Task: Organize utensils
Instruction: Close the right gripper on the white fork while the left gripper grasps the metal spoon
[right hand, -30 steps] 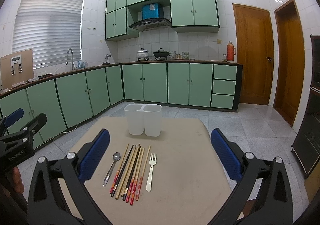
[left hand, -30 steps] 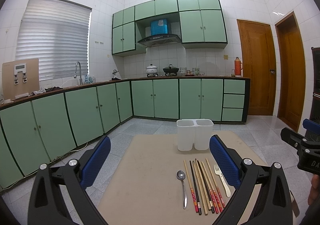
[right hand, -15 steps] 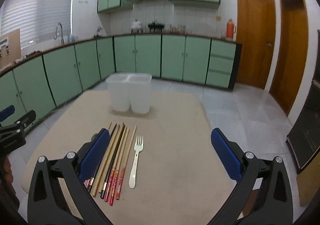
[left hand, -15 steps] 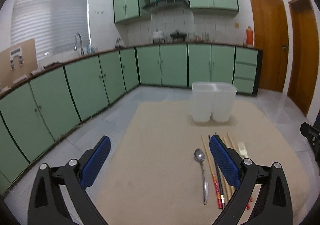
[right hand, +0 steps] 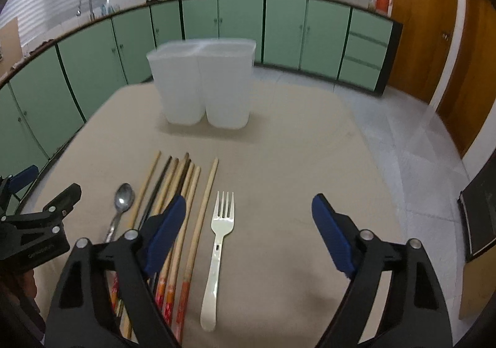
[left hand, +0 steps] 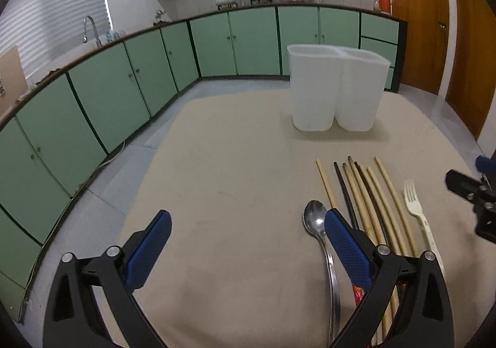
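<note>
On the desk (right hand: 279, 162) below me the utensils have grown close: both my hands have dropped toward the row. My right fingers (right hand: 249, 235) are closing from wide, the white fork (right hand: 217, 242) lying between them, untouched. My left fingers (left hand: 246, 247) stand wide beside the spoon (left hand: 316, 221) and chopsticks (left hand: 369, 193). The white holder (right hand: 204, 84) waits beyond, so picking up starts now.

Hovered over white fork (right hand: 218, 250), right gripper (right hand: 249, 228) jaws closing, nothing pressed yet; chopsticks (right hand: 183, 208), spoon (right hand: 121, 204) lay beside; two-compartment holder (right hand: 203, 87) beyond.
</note>
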Action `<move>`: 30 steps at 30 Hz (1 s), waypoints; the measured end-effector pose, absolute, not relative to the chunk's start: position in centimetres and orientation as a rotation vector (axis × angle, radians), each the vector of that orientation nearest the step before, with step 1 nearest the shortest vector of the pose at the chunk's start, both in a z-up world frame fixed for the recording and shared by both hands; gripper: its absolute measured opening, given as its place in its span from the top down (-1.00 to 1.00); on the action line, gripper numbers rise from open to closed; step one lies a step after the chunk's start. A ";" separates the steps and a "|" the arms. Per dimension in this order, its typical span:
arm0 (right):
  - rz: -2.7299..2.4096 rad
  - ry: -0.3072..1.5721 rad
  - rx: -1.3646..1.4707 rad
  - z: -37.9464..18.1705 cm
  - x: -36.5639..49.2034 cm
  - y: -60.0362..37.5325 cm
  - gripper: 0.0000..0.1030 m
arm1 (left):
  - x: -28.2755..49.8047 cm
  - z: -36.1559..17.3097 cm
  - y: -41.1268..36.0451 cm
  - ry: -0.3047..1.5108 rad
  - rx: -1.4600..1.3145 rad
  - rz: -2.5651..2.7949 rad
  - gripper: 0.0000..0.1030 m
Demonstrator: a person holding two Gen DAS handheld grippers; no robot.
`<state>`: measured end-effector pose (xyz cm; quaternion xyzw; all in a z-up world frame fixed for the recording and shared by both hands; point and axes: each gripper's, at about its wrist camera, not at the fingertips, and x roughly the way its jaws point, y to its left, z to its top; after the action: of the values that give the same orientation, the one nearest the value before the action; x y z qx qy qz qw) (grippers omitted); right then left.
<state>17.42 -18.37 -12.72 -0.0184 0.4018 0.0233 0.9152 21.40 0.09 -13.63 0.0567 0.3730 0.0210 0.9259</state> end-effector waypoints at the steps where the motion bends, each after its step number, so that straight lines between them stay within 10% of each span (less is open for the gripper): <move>1: 0.048 0.847 -0.034 -13.3 18.0 -18.3 -0.48 | 21.7 -13.9 0.1 0.772 0.114 0.041 -0.88; 23: 0.060 1.024 0.016 -18.1 22.4 -17.3 0.44 | 25.0 -17.4 -1.6 0.869 0.100 -0.005 -0.87; 30: 0.079 1.044 0.045 -17.9 22.6 -17.9 0.45 | 26.5 -18.5 -1.7 0.913 0.087 -0.013 -0.87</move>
<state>22.60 -17.87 -17.92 0.0217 0.4985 0.0379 0.8658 26.51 -1.70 -18.54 0.0418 0.4407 -0.0060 0.8966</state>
